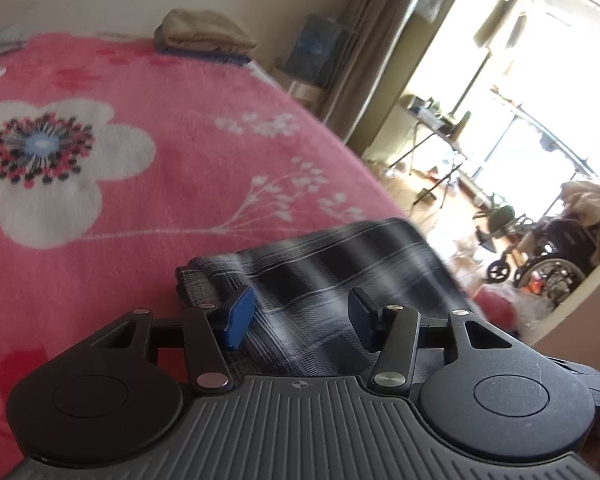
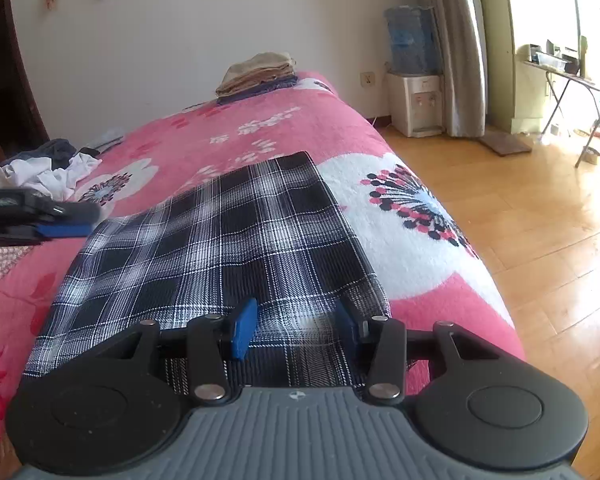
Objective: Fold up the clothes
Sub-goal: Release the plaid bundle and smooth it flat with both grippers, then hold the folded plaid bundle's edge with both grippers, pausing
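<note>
A black-and-white plaid garment (image 2: 228,232) lies folded flat in a long strip on the pink flowered blanket (image 2: 452,304), close to the bed's right edge. My right gripper (image 2: 296,326) hovers over the garment's near end, blue pads apart, with the cloth lying flat under them and nothing pinched. My left gripper (image 2: 60,220) hangs above the garment's left edge, seen side-on. In the left wrist view the left gripper (image 1: 300,316) is open over the blurred plaid garment (image 1: 320,264), with no cloth between its fingers (image 1: 240,316).
A folded beige and blue stack (image 2: 256,74) sits at the bed's far end. Loose white and dark clothes (image 2: 48,168) are piled at the far left. Right of the bed are wooden floor (image 2: 540,220), a water dispenser (image 2: 414,96), a folding table (image 2: 564,76) and a wheelchair (image 1: 548,256).
</note>
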{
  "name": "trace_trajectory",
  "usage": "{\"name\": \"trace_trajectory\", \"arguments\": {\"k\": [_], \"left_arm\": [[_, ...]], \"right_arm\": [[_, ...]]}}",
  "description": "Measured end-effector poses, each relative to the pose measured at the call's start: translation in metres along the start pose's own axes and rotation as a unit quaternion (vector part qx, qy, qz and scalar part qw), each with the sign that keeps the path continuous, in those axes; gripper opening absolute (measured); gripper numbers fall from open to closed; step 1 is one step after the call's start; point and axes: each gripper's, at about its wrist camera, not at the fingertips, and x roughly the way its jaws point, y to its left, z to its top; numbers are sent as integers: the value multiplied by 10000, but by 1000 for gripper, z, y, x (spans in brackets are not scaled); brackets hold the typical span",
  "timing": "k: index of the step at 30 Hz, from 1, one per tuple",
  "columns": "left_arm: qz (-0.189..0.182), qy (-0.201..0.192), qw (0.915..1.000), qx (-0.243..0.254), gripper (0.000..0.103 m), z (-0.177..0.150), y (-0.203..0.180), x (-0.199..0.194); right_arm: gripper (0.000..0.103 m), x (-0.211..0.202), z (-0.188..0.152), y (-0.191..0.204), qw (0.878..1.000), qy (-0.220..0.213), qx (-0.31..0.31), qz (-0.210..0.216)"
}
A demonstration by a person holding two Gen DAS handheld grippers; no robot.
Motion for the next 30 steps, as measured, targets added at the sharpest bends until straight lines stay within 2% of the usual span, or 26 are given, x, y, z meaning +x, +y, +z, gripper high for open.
{"name": "trace_trajectory", "arguments": {"k": [1, 5, 8, 13, 16, 20, 24, 26, 30], "left_arm": [[97, 11, 9999, -70, 45, 0, 6, 2], [327, -76, 9984, -457, 46, 1, 25, -6], [351, -175, 9972, -632, 46, 5, 31, -19], [281, -524, 9966, -575, 49, 14, 12, -43], [38, -496, 9978, -428, 52, 15, -10, -52], [-481, -124, 9987, 88, 55, 0, -48, -55], [-797, 193, 9945, 658, 55, -25, -73, -56], [-847, 283, 9916, 936, 55, -38, -80, -57], [-706, 305, 9825, 1697, 55, -61, -95, -58]], "right_arm": [[47, 0, 0, 0, 10000, 4, 9, 5], [47, 2, 1, -2, 10000, 37, -1, 56], [48, 2, 2, -3, 9999, 67, -12, 73], [48, 3, 4, -3, 9999, 117, -29, 102], [48, 3, 5, -4, 9998, 143, -38, 116], [48, 3, 5, -3, 9998, 150, -53, 100], [48, 3, 6, -2, 9998, 154, -73, 74], [48, 3, 6, -2, 9998, 149, -72, 63], [48, 2, 5, -2, 9999, 134, -56, 33]]}}
